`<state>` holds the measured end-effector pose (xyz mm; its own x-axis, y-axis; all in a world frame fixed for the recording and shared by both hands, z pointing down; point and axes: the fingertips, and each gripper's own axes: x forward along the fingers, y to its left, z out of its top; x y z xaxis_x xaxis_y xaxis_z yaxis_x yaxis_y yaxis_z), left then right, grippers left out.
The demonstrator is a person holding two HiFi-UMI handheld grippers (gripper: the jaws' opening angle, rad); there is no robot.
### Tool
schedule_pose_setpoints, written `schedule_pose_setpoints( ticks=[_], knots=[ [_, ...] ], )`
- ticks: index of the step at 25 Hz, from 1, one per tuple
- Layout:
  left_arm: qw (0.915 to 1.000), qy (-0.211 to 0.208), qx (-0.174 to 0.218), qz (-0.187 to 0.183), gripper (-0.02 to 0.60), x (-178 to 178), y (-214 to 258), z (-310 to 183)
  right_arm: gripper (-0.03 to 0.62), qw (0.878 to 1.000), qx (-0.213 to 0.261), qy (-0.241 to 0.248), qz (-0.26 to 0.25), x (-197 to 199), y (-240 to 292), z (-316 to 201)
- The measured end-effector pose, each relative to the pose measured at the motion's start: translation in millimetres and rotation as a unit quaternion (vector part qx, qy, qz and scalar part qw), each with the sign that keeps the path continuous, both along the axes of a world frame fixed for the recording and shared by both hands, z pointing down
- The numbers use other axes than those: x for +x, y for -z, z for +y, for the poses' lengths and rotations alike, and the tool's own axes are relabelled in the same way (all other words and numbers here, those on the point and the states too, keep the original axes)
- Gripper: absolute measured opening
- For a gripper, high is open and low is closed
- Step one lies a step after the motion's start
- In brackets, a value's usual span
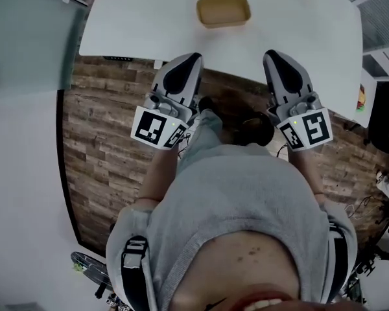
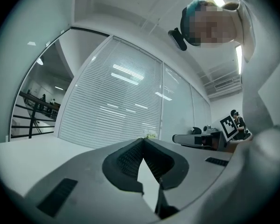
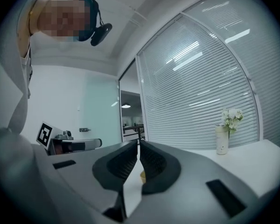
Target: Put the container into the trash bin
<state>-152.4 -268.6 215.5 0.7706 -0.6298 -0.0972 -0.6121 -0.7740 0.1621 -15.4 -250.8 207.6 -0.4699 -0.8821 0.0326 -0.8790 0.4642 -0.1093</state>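
Note:
A shallow tan container [image 1: 223, 10] lies on the white table [image 1: 149, 24], near the middle of its far part. My left gripper [image 1: 190, 58] is shut and empty, its tips at the table's near edge, left of and nearer than the container. My right gripper [image 1: 270, 55] is also shut and empty, just over the near edge, right of the container. In the right gripper view a sliver of the tan container [image 3: 142, 175] shows between the jaws' bases. The left gripper [image 2: 143, 140] points level over the tabletop. No trash bin is in view.
A vase of white flowers [image 3: 224, 133] stands on the table's right part. Slatted blinds [image 2: 116, 101] back the table. Wood-pattern floor [image 1: 110, 135] lies below the near edge, with a dark object [image 1: 384, 112] at the right. The person's grey-clad torso [image 1: 240, 206] fills the lower head view.

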Motion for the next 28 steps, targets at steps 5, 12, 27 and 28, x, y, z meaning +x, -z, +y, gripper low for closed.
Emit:
schedule_pose_setpoints(
  ticks=[5, 12, 27, 28],
  knots=[
    [0.9994, -0.033, -0.007, -0.009, 0.011, 1, -5, -39, 0.074, 0.999, -0.006, -0.040, -0.002, 2, -2, -37],
    [0.9983, -0.054, -0.019, -0.011, 0.011, 0, -9, -76, 0.074, 0.997, -0.010, -0.076, -0.006, 0, -4, -73],
    [0.9992, -0.019, -0.010, -0.033, 0.011, 8, -14, -102, 0.074, 0.997, -0.030, -0.072, -0.005, 15, -13, -100],
    [0.9992, -0.017, -0.012, -0.035, 0.012, 9, -15, -104, 0.075, 0.997, -0.033, -0.069, -0.005, 15, -14, -103]
  ],
)
